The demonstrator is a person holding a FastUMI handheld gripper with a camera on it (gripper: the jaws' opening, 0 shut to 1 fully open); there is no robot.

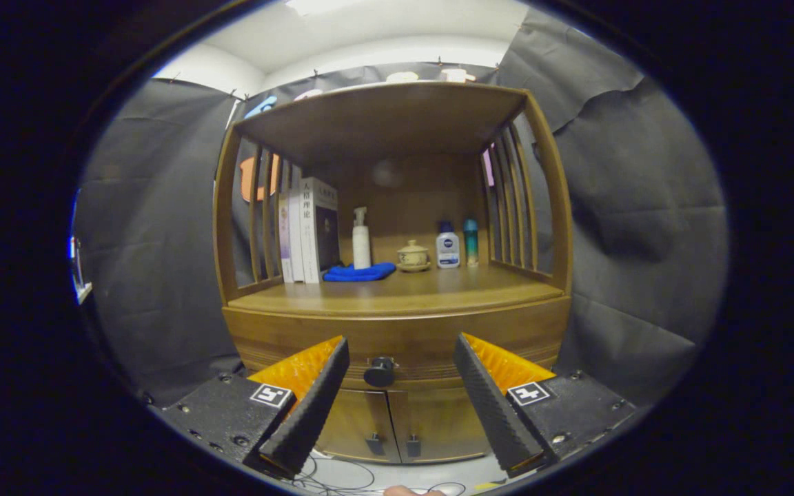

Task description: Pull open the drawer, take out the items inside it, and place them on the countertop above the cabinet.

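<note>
My tongs gape wide, holding nothing; the drawer knob sits straight ahead between the fingers, below the worktop's front edge, still beyond reach.

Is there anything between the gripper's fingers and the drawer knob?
Nothing visible. The gripper is open, its fingers spread to either side of the dark knob on the shut drawer, with a clear gap straight ahead to it.
</note>
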